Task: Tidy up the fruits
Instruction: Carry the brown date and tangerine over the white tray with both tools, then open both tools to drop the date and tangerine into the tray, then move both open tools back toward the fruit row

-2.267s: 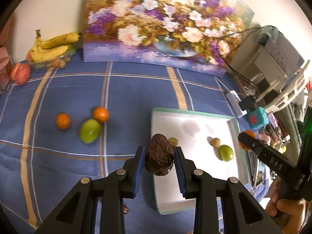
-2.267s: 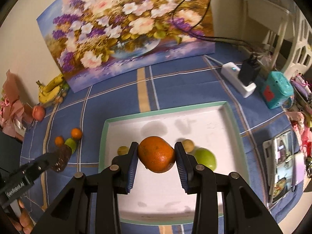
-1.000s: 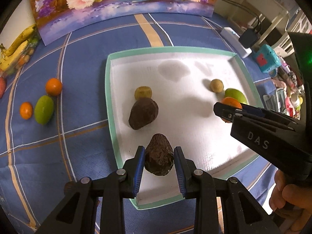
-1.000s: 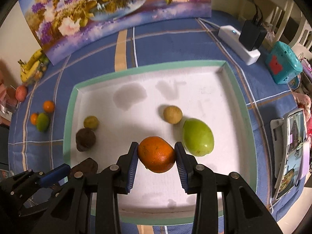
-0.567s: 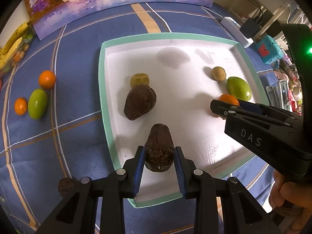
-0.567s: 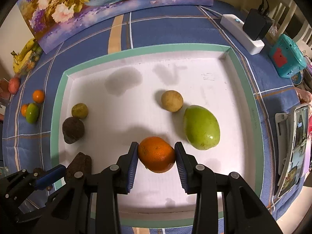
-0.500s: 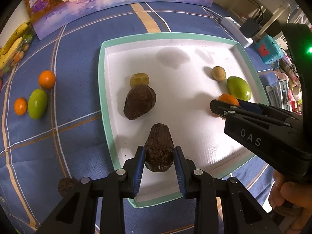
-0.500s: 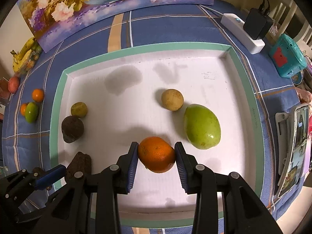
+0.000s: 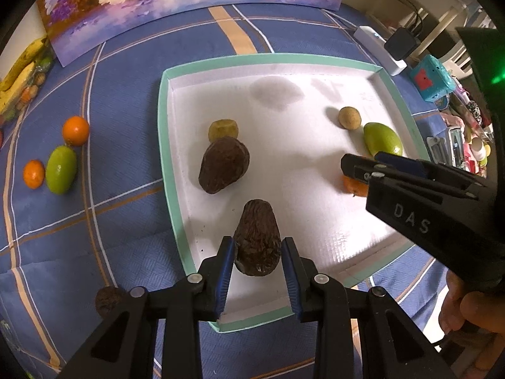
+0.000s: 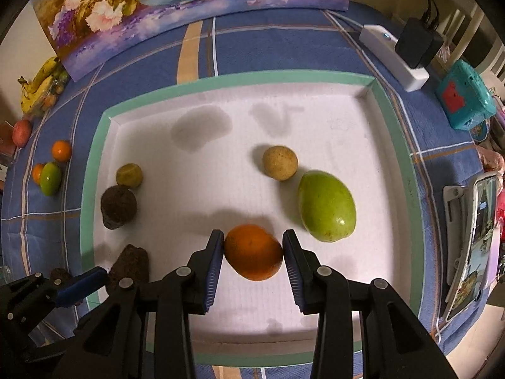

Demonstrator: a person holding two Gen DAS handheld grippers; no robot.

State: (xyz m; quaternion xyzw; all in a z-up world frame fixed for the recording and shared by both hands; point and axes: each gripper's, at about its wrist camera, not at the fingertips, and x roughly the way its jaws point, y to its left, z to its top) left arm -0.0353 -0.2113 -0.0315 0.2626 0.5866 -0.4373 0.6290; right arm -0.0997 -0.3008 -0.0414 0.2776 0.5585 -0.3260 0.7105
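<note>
A white tray with a teal rim (image 9: 164,145) (image 10: 91,170) lies on the blue checked cloth. My left gripper (image 9: 258,241) is shut on a dark wrinkled avocado (image 9: 257,243) low over the tray's near left corner. The same avocado (image 10: 129,268) shows at the lower left of the right wrist view. My right gripper (image 10: 253,237) is shut on an orange (image 10: 254,252) low over the tray's near middle. In the tray lie a second dark avocado (image 9: 224,164), a small yellow-green fruit (image 9: 223,129), a tan round fruit (image 10: 280,162) and a green mango (image 10: 326,210).
On the cloth left of the tray lie two small oranges (image 9: 75,130) and a green fruit (image 9: 61,169). A small dark fruit (image 9: 109,300) sits near my left gripper. Bananas (image 10: 38,88) and a flower painting stand at the back. A power strip (image 10: 394,57), teal box (image 10: 464,98) and phone (image 10: 473,230) lie right.
Both grippers have come down from high up to just over the tray, each still holding its fruit. A second dark avocado lies in the tray, absent in the earliest frames.
</note>
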